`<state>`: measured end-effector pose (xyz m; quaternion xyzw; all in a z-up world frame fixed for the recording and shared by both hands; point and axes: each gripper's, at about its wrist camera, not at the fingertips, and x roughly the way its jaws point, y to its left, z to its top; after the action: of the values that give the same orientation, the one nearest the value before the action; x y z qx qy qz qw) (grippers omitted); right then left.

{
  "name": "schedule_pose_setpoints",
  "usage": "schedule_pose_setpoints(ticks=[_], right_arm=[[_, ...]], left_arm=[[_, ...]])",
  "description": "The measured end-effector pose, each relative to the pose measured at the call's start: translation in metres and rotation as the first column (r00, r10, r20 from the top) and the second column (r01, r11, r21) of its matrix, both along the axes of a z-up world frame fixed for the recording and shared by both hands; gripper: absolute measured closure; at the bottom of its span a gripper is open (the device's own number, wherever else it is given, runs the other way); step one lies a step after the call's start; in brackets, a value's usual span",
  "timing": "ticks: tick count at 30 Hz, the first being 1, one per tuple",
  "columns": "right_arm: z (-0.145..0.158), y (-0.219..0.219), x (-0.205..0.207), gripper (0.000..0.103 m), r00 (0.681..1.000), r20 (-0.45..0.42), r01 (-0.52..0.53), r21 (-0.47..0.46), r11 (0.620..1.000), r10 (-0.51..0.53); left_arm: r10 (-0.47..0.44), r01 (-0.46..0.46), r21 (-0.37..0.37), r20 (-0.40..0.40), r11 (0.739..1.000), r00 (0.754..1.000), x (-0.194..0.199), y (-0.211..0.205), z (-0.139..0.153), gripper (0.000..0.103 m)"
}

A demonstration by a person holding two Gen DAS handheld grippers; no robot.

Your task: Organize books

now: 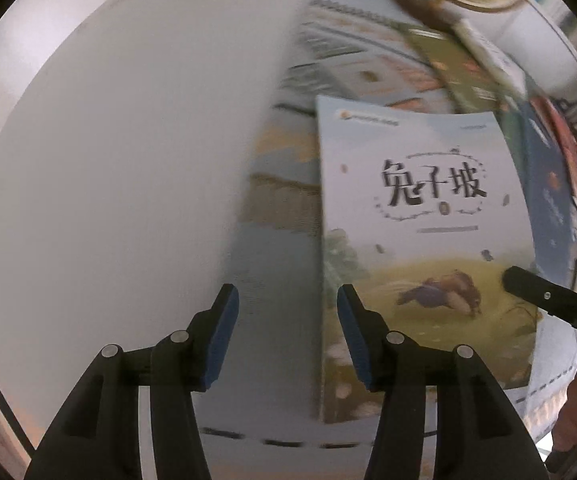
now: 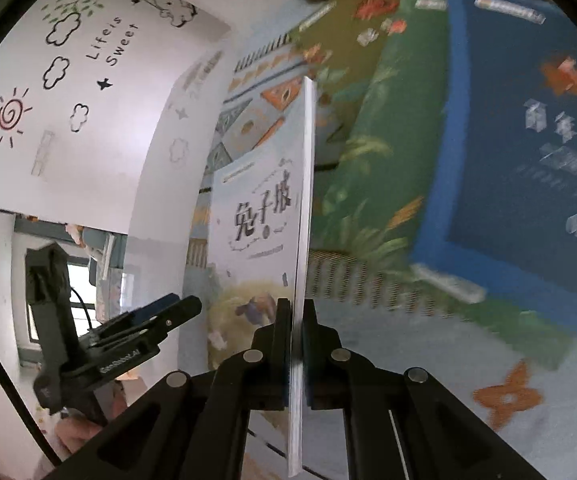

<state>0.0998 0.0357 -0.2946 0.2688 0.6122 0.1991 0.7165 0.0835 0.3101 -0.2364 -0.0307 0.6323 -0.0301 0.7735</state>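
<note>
Right tongs were clamped on the pale book by its lower edge, book held edge-on above the patterned table. Left tongs stood partly spread, nothing between them. Green book and blue book were motion-blurred, titles unreadable.

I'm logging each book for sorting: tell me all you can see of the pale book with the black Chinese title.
The pale book is a thin glossy paperback: black brush title, a figure lying on a yellow meadow, white page edges. The right gripper is shut on its lower edge, holding it above the other books. Nothing else touches it.
</note>
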Motion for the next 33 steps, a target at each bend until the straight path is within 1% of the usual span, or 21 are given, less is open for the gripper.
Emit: schedule_pose_setpoints(ticks=[3, 4, 6, 10, 12, 14, 18, 24, 25, 28, 31, 33], right_arm=[[0.000, 0.023, 0.002, 0.098, 1.000, -0.014, 0.013, -0.003, 1.000, -0.013], [0.002, 0.026, -0.001, 0.098, 1.000, -0.012, 0.017, -0.010, 1.000, -0.017], [0.004, 0.033, -0.005, 0.098, 1.000, -0.010, 0.028, -0.027, 0.999, -0.028], [0.001, 0.040, -0.013, 0.097, 0.997, -0.037, 0.067, -0.031, 0.997, -0.068], [-0.001, 0.044, -0.016, 0.096, 0.996, -0.055, 0.073, -0.023, 0.997, -0.074], [-0.001, 0.051, -0.017, 0.096, 0.995, -0.069, 0.068, -0.019, 0.997, -0.069], [0.002, 0.065, -0.017, 0.096, 0.998, -0.047, 0.050, -0.030, 0.998, -0.051], [-0.004, 0.069, -0.010, 0.095, 0.996, -0.058, 0.071, -0.035, 0.997, -0.073], [-0.005, 0.070, -0.009, 0.094, 0.996, -0.064, 0.063, -0.036, 0.997, -0.065], [-0.007, 0.072, -0.008, 0.092, 0.995, -0.079, 0.059, -0.030, 0.998, -0.061], [-0.008, 0.073, -0.005, 0.086, 0.994, -0.091, 0.051, -0.035, 0.998, -0.054], [-0.004, 0.071, -0.002, 0.086, 0.996, -0.078, 0.030, -0.041, 0.999, -0.033]], left_arm=[[0.014, -0.014, 0.004, -0.006, 1.000, 1.000, 0.003, 0.017, -0.005, 0.053], [0.014, -0.014, 0.007, -0.007, 1.000, 1.000, 0.004, 0.021, -0.006, 0.052], [0.019, -0.019, 0.001, 0.000, 1.000, 1.000, 0.006, 0.026, -0.008, 0.049], [0.019, -0.019, -0.011, 0.011, 1.000, 1.000, 0.015, 0.032, -0.010, 0.045], [0.012, -0.012, -0.028, 0.010, 1.000, 1.000, 0.018, 0.032, -0.010, 0.045], [-0.012, 0.013, -0.030, 0.011, 0.999, 1.000, 0.022, 0.028, -0.010, 0.045], [-0.051, 0.052, -0.027, 0.013, 0.998, 0.999, 0.026, 0.017, -0.010, 0.045], [-0.072, 0.071, 0.018, 0.040, 0.997, 0.997, 0.034, 0.007, -0.005, 0.045], [-0.068, 0.066, 0.041, 0.048, 0.997, 0.997, 0.035, 0.008, -0.004, 0.045], [-0.036, 0.032, 0.060, 0.067, 0.998, 0.997, 0.037, 0.016, 0.000, 0.045], [0.041, -0.053, 0.146, 0.083, 0.988, 0.996, 0.042, 0.030, 0.007, 0.045], [0.070, -0.081, 0.134, 0.084, 0.988, 0.994, 0.045, 0.038, 0.012, 0.045]])
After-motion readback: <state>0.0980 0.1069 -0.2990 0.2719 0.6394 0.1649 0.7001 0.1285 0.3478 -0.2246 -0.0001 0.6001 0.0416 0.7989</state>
